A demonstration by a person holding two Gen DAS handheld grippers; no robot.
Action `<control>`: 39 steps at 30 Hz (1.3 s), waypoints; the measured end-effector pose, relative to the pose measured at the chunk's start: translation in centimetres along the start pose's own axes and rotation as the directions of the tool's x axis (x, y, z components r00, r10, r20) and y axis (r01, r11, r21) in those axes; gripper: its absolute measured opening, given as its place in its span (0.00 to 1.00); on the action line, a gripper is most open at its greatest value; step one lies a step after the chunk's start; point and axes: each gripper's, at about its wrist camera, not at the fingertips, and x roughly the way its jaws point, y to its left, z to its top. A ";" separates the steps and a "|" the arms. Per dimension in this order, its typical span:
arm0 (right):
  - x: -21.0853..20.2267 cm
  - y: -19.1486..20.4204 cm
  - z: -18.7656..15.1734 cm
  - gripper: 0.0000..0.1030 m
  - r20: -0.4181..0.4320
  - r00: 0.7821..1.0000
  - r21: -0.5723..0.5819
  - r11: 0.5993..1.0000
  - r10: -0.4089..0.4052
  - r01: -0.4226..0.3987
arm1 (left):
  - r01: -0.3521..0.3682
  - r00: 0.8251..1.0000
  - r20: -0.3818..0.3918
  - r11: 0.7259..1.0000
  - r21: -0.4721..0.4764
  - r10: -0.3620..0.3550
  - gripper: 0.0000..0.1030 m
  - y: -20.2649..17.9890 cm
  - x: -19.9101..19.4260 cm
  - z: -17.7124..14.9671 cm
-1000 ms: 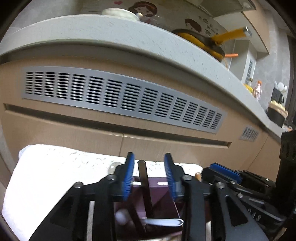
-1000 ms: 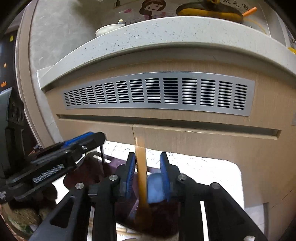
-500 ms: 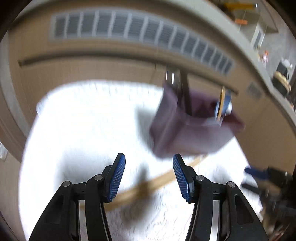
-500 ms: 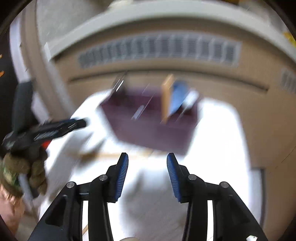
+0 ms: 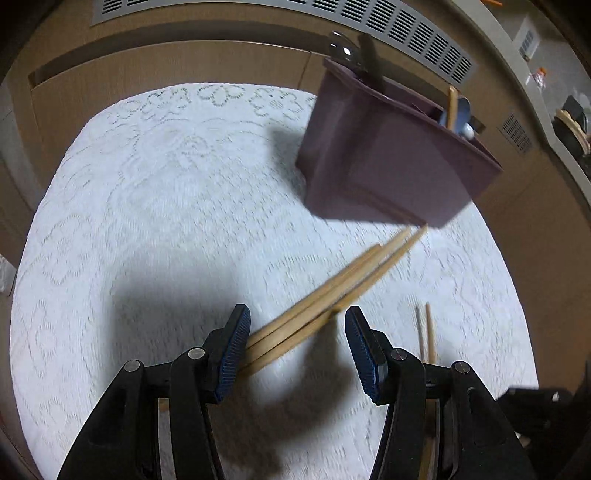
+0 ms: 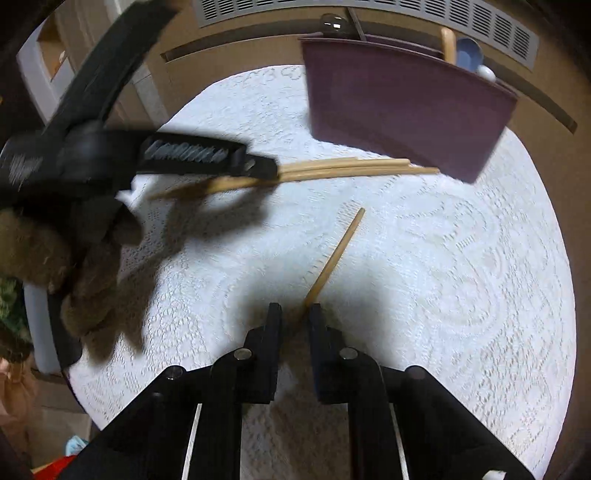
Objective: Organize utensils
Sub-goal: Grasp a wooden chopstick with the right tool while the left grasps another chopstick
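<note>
A purple utensil holder (image 5: 384, 162) stands at the far side of a round white lace-covered table (image 5: 177, 192), with a ladle (image 5: 341, 46), a wooden handle and a blue spoon in it; it also shows in the right wrist view (image 6: 402, 114). A bundle of wooden chopsticks (image 5: 332, 291) lies on the cloth between the open jaws of my left gripper (image 5: 297, 341), seen from the side in the right wrist view (image 6: 354, 168). My right gripper (image 6: 295, 314) is narrowed around the near end of a single wooden chopstick (image 6: 334, 258) lying on the cloth.
Wooden cabinet fronts with a metal vent grille (image 5: 399, 22) rise behind the table. The left gripper body and gloved hand (image 6: 74, 192) fill the left of the right wrist view. Two thin chopsticks (image 5: 424, 332) lie at the right in the left wrist view.
Both grippers pulled back from the purple holder and dropped toward the cloth. The left now straddles the chopstick bundle; the right has closed in around a single chopstick.
</note>
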 end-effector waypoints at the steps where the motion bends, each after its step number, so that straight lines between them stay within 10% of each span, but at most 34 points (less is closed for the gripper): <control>1: -0.4 -0.6 -0.3 0.14 0.003 1.000 0.012 1.000 0.000 0.000 | 0.008 1.000 -0.012 1.000 0.009 -0.008 0.53 -0.4 -0.3 -0.6; 9: -2.9 -4.1 -1.4 0.08 0.021 0.999 0.081 0.996 -0.031 0.029 | 0.020 0.998 -0.063 0.983 0.183 -0.008 0.49 -5.4 -1.3 -4.5; 14: -3.8 -5.2 -2.0 0.08 0.030 1.000 0.117 0.993 -0.004 0.001 | -0.102 0.993 -0.038 0.961 0.258 0.116 0.40 -7.5 -0.1 -4.6; 18: -4.3 -5.2 -2.8 0.09 0.040 0.999 0.108 0.994 0.013 -0.017 | -0.132 0.988 -0.041 0.958 0.254 0.147 0.40 -7.6 1.0 -3.0; 25: -5.5 -5.9 -3.6 0.09 0.075 0.997 0.108 0.994 0.014 -0.022 | -0.098 0.994 -0.023 0.976 0.195 0.104 0.09 -7.8 -0.4 -2.4; 32: -5.9 -6.8 -2.6 0.09 0.097 0.994 0.136 0.989 0.045 -0.058 | -0.020 0.996 0.085 0.994 0.104 0.011 0.06 -7.4 -5.9 -4.4; 39: -4.6 -6.1 -2.3 0.09 0.067 0.996 0.147 0.987 0.056 -0.065 | -0.031 0.999 -0.022 0.988 0.148 0.035 0.11 -7.7 -3.4 -3.7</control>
